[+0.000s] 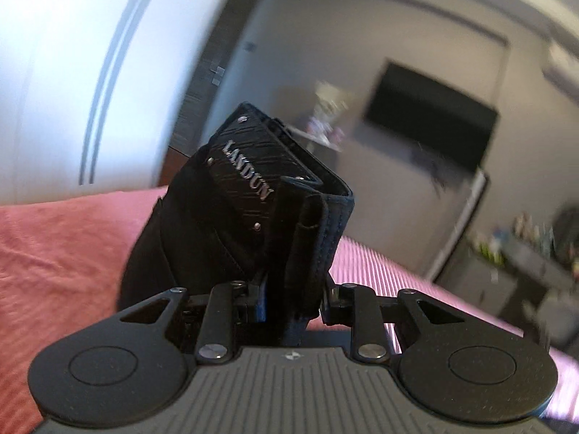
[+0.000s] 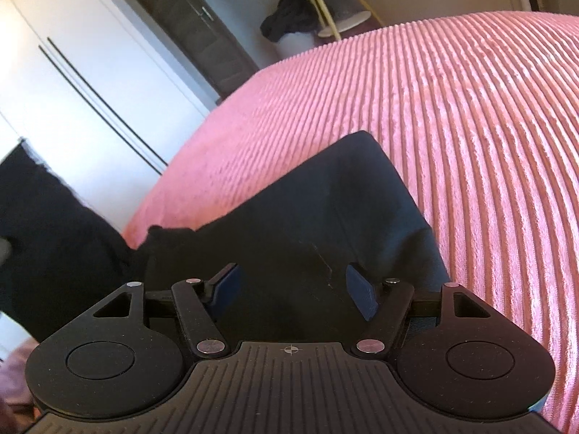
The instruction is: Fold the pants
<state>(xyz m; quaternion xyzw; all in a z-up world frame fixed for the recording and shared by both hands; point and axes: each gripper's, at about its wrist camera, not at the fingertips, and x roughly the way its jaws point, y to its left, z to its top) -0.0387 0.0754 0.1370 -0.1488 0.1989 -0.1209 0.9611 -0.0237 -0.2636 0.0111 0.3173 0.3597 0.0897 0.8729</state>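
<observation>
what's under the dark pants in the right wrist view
The pants lie on a pink ribbed bedspread, which shows all around their far end. Whatever is directly beneath the cloth is covered, so only the bedspread can be confirmed.

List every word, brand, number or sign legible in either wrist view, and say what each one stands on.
"LANDUN": raised metal letters on the black ribbed patch at the waistband of the black pants, left wrist view.
Small items on the blurred shelf at right: too blurred to read.
Right wrist view: no text on the pink ribbed bedspread or elsewhere.
</observation>
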